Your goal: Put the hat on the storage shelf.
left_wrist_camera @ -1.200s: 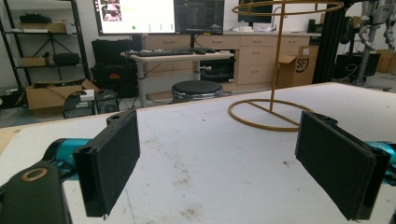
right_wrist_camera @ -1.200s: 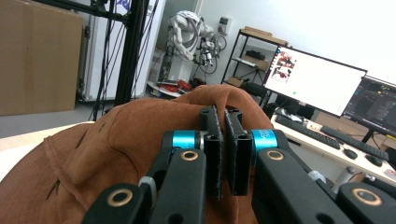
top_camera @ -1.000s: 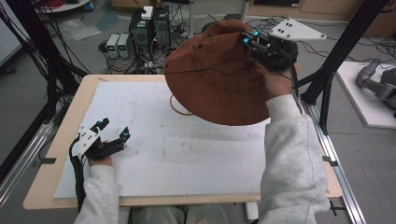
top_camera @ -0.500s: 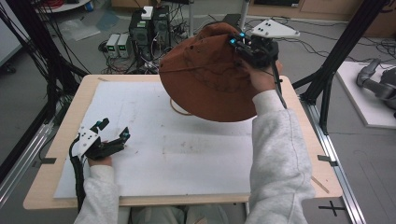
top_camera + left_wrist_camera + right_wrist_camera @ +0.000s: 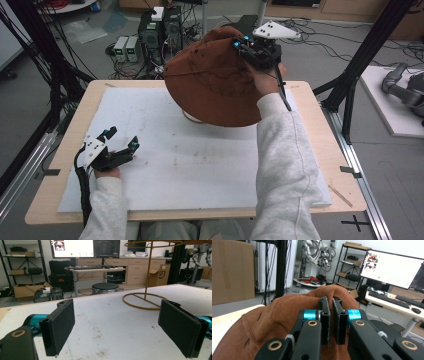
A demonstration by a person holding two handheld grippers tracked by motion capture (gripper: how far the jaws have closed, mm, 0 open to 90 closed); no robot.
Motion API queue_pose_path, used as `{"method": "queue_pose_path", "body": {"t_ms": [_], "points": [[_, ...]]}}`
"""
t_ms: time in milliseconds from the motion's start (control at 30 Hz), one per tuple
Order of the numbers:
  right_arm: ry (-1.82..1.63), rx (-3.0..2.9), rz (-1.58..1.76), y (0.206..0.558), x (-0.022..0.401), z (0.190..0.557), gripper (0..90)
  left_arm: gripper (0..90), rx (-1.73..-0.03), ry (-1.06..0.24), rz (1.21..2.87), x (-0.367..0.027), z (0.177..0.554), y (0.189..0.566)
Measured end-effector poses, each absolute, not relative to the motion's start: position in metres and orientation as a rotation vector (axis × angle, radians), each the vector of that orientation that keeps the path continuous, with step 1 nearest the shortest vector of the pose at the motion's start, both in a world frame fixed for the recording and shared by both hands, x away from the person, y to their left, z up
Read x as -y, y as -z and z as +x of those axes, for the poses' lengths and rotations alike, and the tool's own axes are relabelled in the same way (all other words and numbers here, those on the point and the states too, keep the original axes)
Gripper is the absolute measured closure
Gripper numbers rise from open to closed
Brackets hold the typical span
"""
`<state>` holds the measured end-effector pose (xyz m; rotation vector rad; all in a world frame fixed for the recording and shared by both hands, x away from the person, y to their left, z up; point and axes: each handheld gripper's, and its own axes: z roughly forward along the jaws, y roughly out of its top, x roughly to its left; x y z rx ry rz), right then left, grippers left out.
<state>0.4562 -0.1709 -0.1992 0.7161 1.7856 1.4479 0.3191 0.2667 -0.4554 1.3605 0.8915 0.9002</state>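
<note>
White mat (image 5: 200,165), brown hat (image 5: 215,85) shifted left, right tongs (image 5: 243,46) clamped

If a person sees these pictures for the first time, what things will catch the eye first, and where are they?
The big brown hat stands out first: it hangs in the air over the far side of the table, pinched by the right gripper. Under it stands a thin wire stand with a round base on the white mat. At the near left, the left gripper rests on the mat, open and holding nothing.
</note>
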Motion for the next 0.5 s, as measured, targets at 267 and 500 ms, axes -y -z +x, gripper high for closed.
{"method": "queue_pose_path", "body": {"t_ms": [267, 500], "points": [[-1.44, -1.8, 0.73, 0.208, 0.158, 0.469, 87.3, 14.3, -0.891, -0.901, 1.362, -0.267, 0.319, 0.455], [-1.445, -1.788, 0.733, 0.212, 0.148, 0.478, 87.6, 14.3, -0.891, -0.899, 1.363, -0.267, 0.319, 0.455]]}}
